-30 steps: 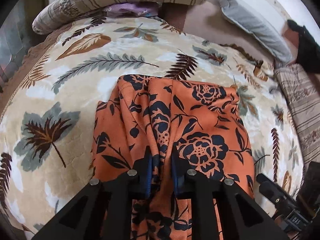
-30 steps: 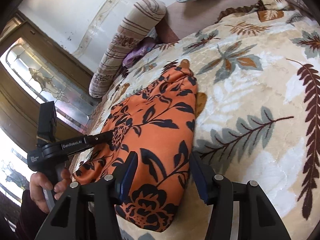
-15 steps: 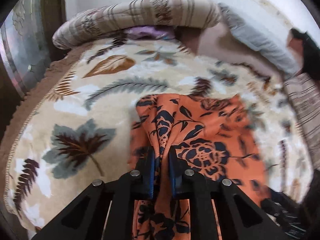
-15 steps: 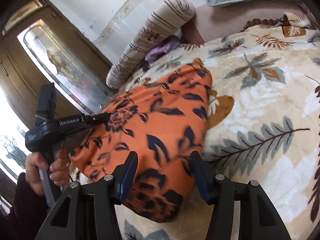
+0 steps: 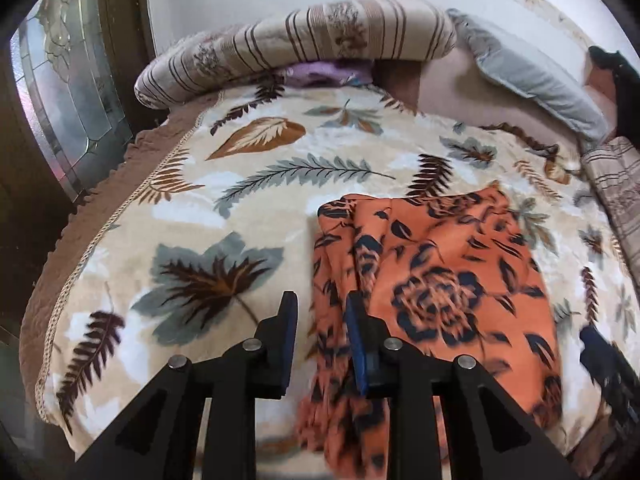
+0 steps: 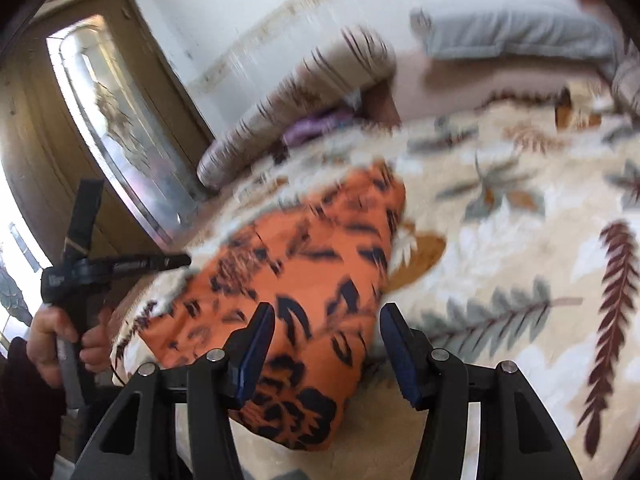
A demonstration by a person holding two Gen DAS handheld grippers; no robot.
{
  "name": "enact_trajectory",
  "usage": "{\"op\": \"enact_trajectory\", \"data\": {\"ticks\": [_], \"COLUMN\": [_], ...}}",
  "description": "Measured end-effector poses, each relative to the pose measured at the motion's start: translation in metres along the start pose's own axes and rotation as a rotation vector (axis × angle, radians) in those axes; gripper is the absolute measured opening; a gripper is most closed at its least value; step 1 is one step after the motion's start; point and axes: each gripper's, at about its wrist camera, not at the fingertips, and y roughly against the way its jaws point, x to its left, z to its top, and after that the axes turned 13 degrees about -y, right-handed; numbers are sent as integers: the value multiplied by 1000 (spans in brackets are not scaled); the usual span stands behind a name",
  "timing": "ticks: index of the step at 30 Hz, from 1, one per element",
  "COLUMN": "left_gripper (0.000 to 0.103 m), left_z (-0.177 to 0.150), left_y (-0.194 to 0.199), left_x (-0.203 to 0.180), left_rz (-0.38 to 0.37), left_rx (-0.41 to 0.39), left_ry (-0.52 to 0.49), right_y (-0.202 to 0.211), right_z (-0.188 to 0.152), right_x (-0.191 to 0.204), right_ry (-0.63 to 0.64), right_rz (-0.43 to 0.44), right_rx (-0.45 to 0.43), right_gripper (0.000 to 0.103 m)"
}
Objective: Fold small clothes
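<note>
Orange garment (image 5: 432, 280) lies lengthwise away from L claw (image 5: 320, 344), its bunched edge between the parted jaws; R claw (image 6: 326, 344) also apart over garment

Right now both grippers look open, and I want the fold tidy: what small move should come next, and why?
Probably bring the left gripper onto the bunched ridge along the orange floral garment's left edge and pull it flat. That edge lies rumpled on the leaf-print blanket, while the rest lies smoother. The right gripper hangs open over the near end and grips nothing.
</note>
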Motion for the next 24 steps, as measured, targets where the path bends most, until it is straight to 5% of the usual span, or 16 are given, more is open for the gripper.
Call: {"op": "enact_trajectory", "data": {"ticks": [4,7,11,19,24], "left_gripper": [25,26,27,64,68], "left_z": [-26,-44,-44,-30,-35], "left_y": [22,23,-8,-52,-48], "left_x": [-23,-50,-58,-19,-19], "left_rz": [-24,-39,61,15,34], "left_rx": [-14,-12,15,67,84], "left_ry": [-68,-136,-181,-43,-27], "right_y": [-10,-26,-34,-30,-32], "right_z": [-9,-22,-28,-24,-25], "right_x": [16,20,16,7,9], "right_ry": [85,122,142,90,93], "right_rz": [35,-15,-55,-25,-30], "right_rx": [54,130,147,165,165], "right_gripper": [42,41,41,40,40]}}
